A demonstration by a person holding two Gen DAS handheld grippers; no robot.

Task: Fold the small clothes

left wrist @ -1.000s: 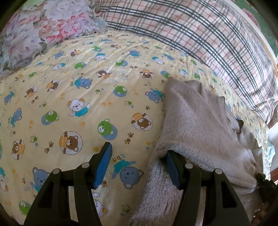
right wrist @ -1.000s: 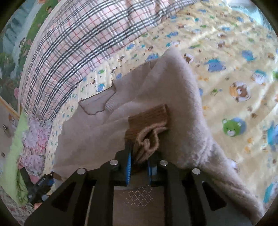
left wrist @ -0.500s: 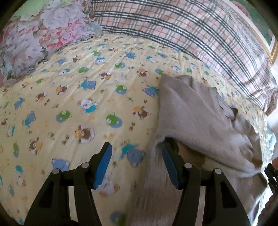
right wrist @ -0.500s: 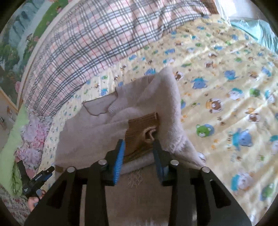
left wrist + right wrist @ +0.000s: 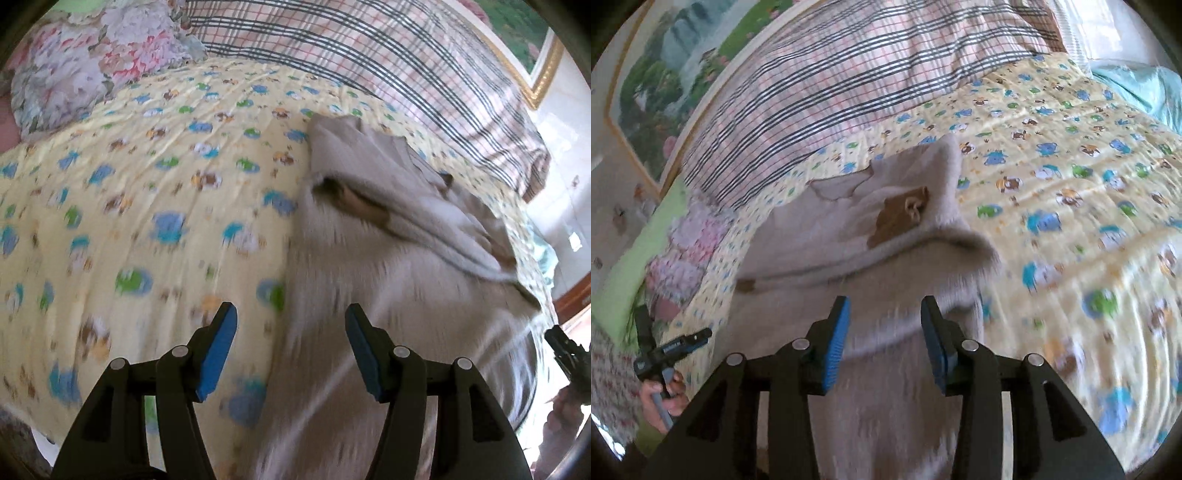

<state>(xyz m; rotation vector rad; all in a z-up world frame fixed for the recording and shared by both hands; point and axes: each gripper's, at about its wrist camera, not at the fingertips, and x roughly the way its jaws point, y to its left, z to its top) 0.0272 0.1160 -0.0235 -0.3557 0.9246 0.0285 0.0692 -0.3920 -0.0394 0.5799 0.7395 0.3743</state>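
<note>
While its fingers (image 5: 842, 332) widen, right gripper (image 5: 884, 332) empty above sweater (image 5: 897, 406); left gripper (image 5: 290, 350) open.

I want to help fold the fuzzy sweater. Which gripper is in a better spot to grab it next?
Probably the right gripper: its opening jaws sit squarely over the fuzzy beige sweater, with nothing held. The left gripper is open too, but hangs over the sweater's edge, half above the yellow bear-print quilt.

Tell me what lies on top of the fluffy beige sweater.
A folded-over flap of the fluffy beige sweater with a brown knit patch. Whatever lies beneath that flap is covered.
</note>
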